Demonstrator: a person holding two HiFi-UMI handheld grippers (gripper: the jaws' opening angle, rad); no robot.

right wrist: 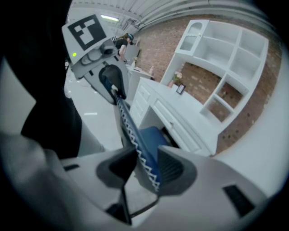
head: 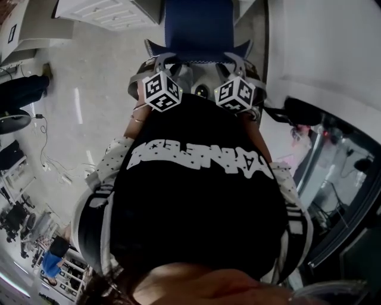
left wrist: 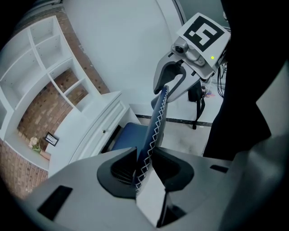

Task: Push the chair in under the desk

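Observation:
A blue chair [head: 196,30] stands in front of a white desk [head: 107,12], its seat [left wrist: 128,135] partly under the desktop. The top edge of its backrest [left wrist: 156,122], blue with white zigzag stitching, runs between both grippers. My left gripper [left wrist: 143,164] is shut on the left end of that edge. My right gripper [right wrist: 145,164] is shut on the right end [right wrist: 135,135]. From the head view the two marker cubes [head: 161,89] sit side by side just behind the backrest. A black cap hides my arms and most of the floor.
White drawers [right wrist: 174,119] front the desk. White wall shelves [left wrist: 49,58] hang on brick above it, and a small picture frame [left wrist: 50,139] stands on the desktop. Cables [head: 56,170] and a black office chair [head: 15,122] lie on the floor to the left. A glass partition [head: 333,179] is on the right.

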